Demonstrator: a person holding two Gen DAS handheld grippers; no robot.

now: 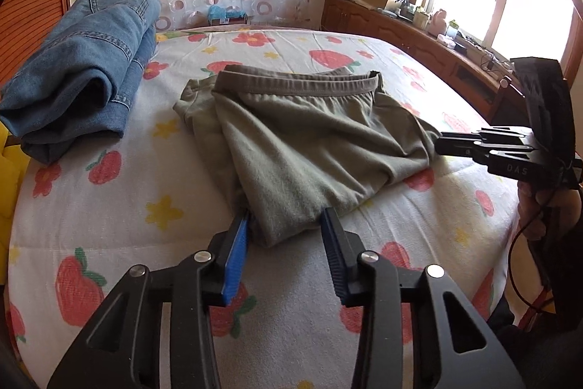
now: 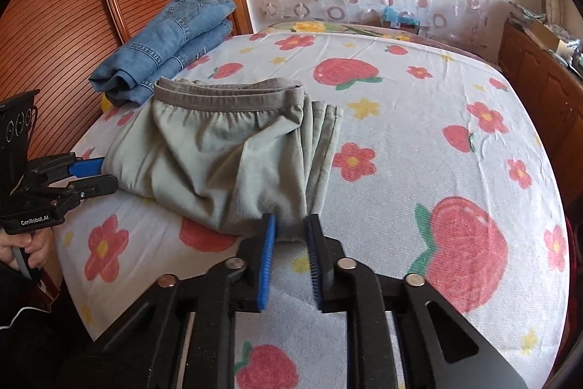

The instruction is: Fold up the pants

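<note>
While half-folded — pants [image 1: 309, 141] edges tucked under

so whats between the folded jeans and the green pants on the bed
Only bare bedsheet: in the left wrist view a strip of strawberry print separates the jeans from the green pants.

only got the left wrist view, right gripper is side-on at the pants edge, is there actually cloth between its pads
Observer: Yes. In the right wrist view, a bunched corner of the green pants sits between the pads of the right gripper.
Operator: ok and that side of the fold, tidy or not
Observer: Not quite. Several layer edges fan out past the end of the waistband.
</note>
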